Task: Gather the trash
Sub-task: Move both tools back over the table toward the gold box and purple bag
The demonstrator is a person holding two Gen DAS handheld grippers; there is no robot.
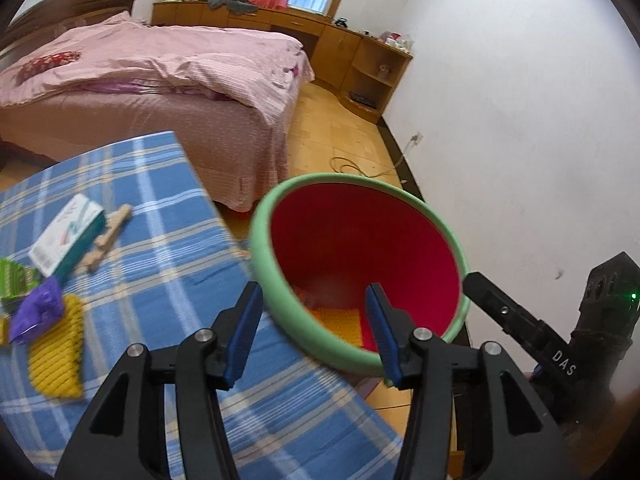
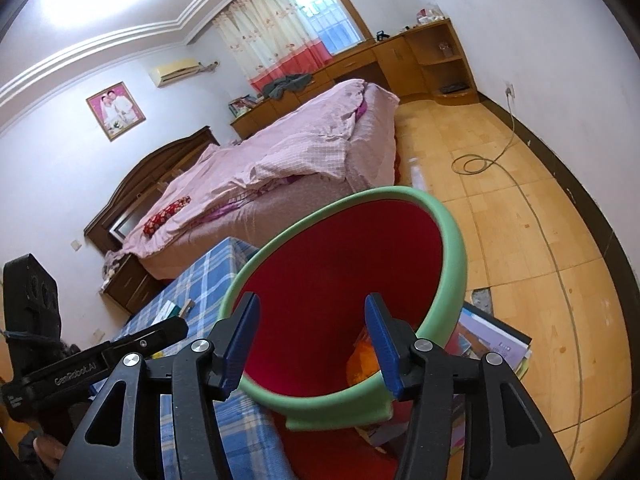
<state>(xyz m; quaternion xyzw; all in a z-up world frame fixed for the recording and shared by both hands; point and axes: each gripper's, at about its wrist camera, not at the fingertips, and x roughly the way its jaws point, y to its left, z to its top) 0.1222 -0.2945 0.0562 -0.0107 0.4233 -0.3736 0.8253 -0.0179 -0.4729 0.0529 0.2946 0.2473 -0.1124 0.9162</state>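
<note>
A red bin with a green rim (image 1: 352,184) stands beside the blue plaid table (image 1: 168,272); orange and yellow trash (image 1: 340,318) lies at its bottom. My left gripper (image 1: 312,324) is open and empty over the bin's near rim. On the table at left lie a yellow ridged item (image 1: 56,356), a purple wrapper (image 1: 38,316), a green wrapper (image 1: 16,280), a white and teal box (image 1: 66,234) and a wooden piece (image 1: 110,236). My right gripper (image 2: 310,344) is open and empty above the bin (image 2: 448,240), with an orange item (image 2: 362,360) inside it.
A pink bed (image 1: 160,80) stands behind the table. Wooden cabinets (image 1: 344,56) line the far wall. A cable (image 2: 520,184) runs over the wooden floor. Books or papers (image 2: 492,336) lie on the floor beside the bin. A white wall (image 1: 520,140) is at right.
</note>
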